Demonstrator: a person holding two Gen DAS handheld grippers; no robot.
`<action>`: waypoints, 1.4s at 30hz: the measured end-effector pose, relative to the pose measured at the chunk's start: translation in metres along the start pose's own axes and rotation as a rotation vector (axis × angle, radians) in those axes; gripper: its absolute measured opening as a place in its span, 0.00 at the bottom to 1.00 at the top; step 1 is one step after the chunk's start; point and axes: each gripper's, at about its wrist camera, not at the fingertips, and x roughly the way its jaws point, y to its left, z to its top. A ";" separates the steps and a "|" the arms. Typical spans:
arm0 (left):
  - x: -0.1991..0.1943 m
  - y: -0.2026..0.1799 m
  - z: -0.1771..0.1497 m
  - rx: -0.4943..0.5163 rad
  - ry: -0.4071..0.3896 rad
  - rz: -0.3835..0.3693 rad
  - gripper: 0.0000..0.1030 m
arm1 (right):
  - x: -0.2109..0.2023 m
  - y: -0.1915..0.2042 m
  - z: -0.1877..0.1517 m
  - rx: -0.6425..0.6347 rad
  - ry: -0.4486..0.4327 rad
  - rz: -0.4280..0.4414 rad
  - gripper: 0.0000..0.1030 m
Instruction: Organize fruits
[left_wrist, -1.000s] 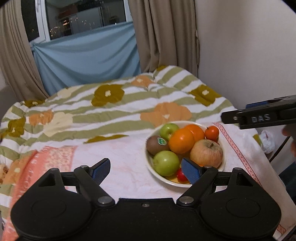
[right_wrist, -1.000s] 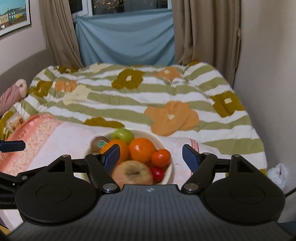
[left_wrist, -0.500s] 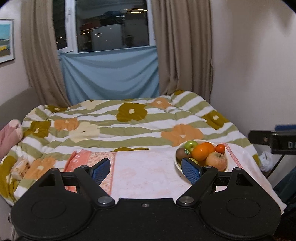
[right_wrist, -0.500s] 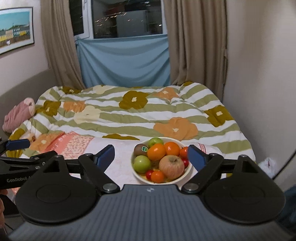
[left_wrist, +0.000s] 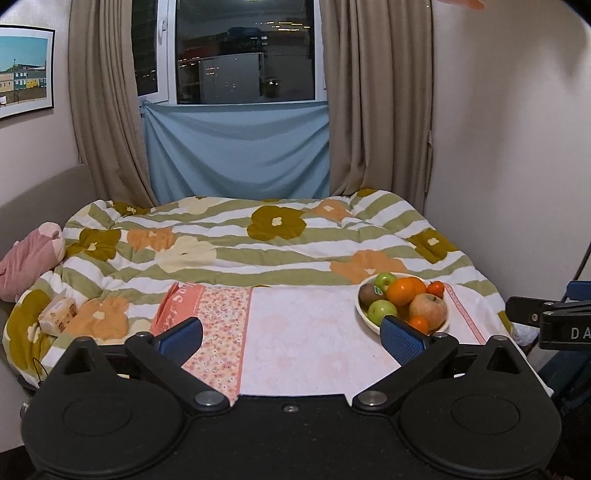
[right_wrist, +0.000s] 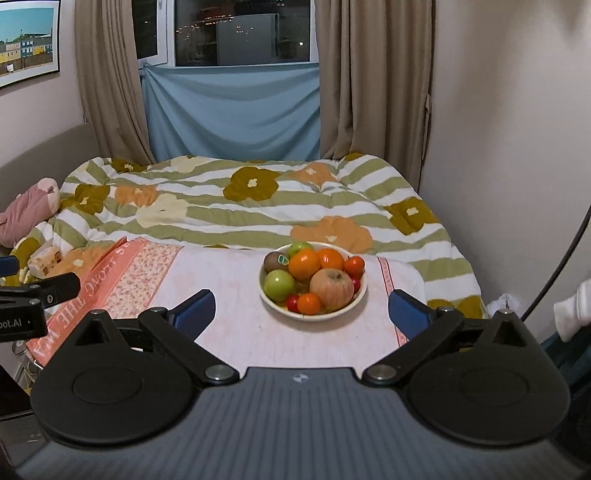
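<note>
A cream bowl (right_wrist: 275, 304) stands on a pink cloth (right_wrist: 240, 332) on the bed, full of fruit: a large apple (right_wrist: 331, 288), oranges (right_wrist: 304, 263), green apples (right_wrist: 279, 284), a kiwi (right_wrist: 274, 260) and small red fruits. In the left wrist view the bowl (left_wrist: 364, 316) sits at the right, by the right fingertip. My left gripper (left_wrist: 291, 338) is open and empty, well back from the bowl. My right gripper (right_wrist: 301, 314) is open and empty, held back with the bowl between its fingers in view.
A flowered striped quilt (left_wrist: 258, 236) covers the bed. A pink plush toy (left_wrist: 27, 258) and a tissue pack (left_wrist: 57, 314) lie at the left. A wall stands close at the right, curtains and a window behind.
Both grippers have pulled back and up from the bowl, so it looks smaller and farther away. Both stay open and empty.
</note>
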 end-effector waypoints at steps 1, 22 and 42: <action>-0.001 0.000 -0.001 0.001 -0.003 -0.001 1.00 | 0.000 -0.002 -0.001 0.006 0.002 0.001 1.00; 0.003 -0.003 -0.002 0.043 -0.016 -0.010 1.00 | 0.010 -0.003 -0.004 0.039 0.033 -0.011 1.00; 0.009 -0.009 -0.002 0.050 -0.002 -0.007 1.00 | 0.020 -0.006 -0.010 0.051 0.046 -0.014 1.00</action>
